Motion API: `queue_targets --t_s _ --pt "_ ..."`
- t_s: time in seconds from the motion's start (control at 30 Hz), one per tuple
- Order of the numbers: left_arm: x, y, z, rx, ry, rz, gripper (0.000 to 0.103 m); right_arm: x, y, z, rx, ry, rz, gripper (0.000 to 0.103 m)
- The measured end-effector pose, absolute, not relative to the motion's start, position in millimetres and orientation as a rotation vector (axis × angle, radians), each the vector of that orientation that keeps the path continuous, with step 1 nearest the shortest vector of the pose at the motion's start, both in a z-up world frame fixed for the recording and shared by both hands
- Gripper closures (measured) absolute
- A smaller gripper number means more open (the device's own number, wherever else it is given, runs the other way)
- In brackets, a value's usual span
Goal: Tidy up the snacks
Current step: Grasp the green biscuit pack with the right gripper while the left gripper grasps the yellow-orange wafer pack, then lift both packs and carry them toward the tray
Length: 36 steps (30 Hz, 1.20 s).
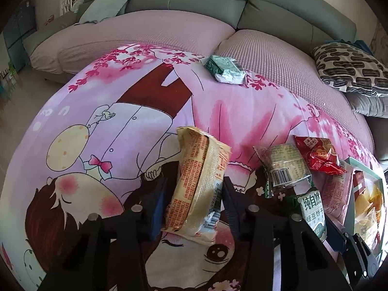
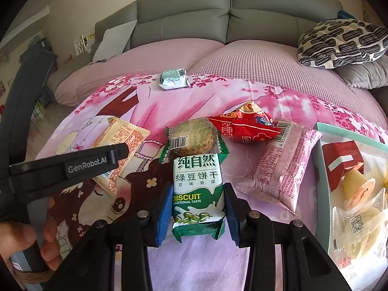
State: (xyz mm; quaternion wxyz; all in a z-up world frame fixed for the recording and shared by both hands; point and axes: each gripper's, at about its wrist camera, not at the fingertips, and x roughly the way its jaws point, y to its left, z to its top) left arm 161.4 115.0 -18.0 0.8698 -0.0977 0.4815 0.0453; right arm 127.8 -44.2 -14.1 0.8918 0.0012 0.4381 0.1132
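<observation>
Straddling the green biscuit packet (image 2: 197, 194) on the blanket (image 2: 242, 97), my right hand-held gripper (image 2: 197, 212) is open; the left hand-held gripper (image 1: 194, 201) brackets the tan packet (image 1: 197, 181), grip unclear. Light, crinkly, crushable: pinch mid-body.

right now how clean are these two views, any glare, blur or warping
Left wrist view: heavy fisheye bending, the sofa curves, corners go black; the yellow pack between the left gripper fingers is sharp. Right wrist view: same warping; print on the biscuit pack is crisp; the tray wrappers are washed out by bright light.
</observation>
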Motion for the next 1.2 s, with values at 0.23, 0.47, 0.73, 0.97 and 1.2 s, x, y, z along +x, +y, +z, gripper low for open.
queue_targets --t_s 0.23,0.47,0.73,0.97,1.2 --pt "156.0 113.0 -3.8 -0.219 0.974 0.074 0.067 121.6 -48.1 6.0 0.014 0.862 0.244 0.061" --pt "143.8 112.6 26.6 -0.242 0.891 0.062 0.067 117.0 -57.0 20.2 0.035 0.840 0.231 0.061" --pt "135.9 91.8 47.8 -0.229 0.842 0.021 0.067 111.2 -79.7 27.2 0.070 0.840 0.190 0.061" --pt "131.2 56.3 58.5 -0.202 0.826 -0.049 0.067 100.7 -113.1 35.1 0.106 0.827 0.129 0.061" --pt "125.0 3.0 68.3 -0.150 0.807 -0.168 0.067 85.7 -159.6 48.2 0.143 0.795 0.037 0.060"
